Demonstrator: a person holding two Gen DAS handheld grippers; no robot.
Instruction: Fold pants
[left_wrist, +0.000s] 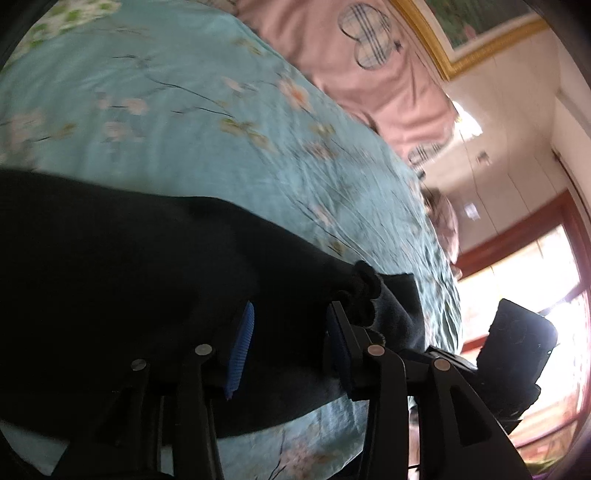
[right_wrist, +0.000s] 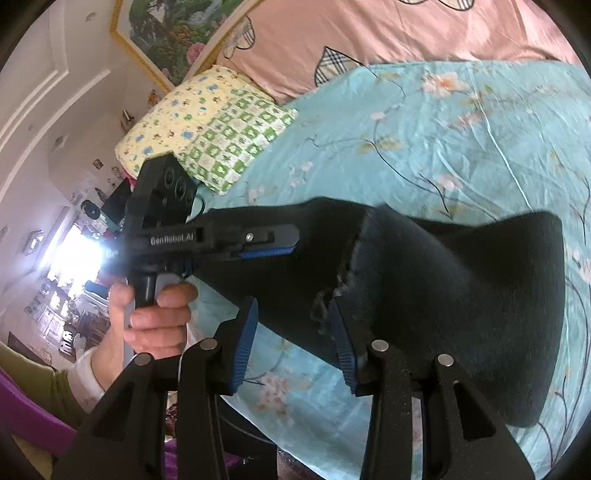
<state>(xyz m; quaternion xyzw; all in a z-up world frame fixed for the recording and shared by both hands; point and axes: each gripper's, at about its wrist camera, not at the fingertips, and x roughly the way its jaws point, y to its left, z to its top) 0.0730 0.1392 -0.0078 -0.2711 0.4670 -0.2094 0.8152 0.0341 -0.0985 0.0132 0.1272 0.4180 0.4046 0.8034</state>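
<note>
The jaws of the left gripper (left_wrist: 288, 332) stood partly apart, and nothing was pressed between the blue pads (left_wrist: 242, 343); the dark cloth lay only under and behind them. The jaws of the right gripper (right_wrist: 291, 339) were also partly apart and held nothing, with the gathered edge of the cloth just beside one pad. Both grippers hovered close over the black pants (right_wrist: 461, 280), which lay in a folded heap on the blue flowered sheet (right_wrist: 443, 140) near the front edge of the bed. In the right wrist view the left gripper reached over the far end of the pants, held by a hand (right_wrist: 155, 314) in a green sleeve. Further away were a pink cover (right_wrist: 369, 33) at the head of the bed and a yellow and green pillow (right_wrist: 207, 129). To me it seemed that one fold was just laid down and let go. The next move probably calls for a new grip on an edge of the pants, both sides together, so the following fold stays even and the cloth does not bunch.
</note>
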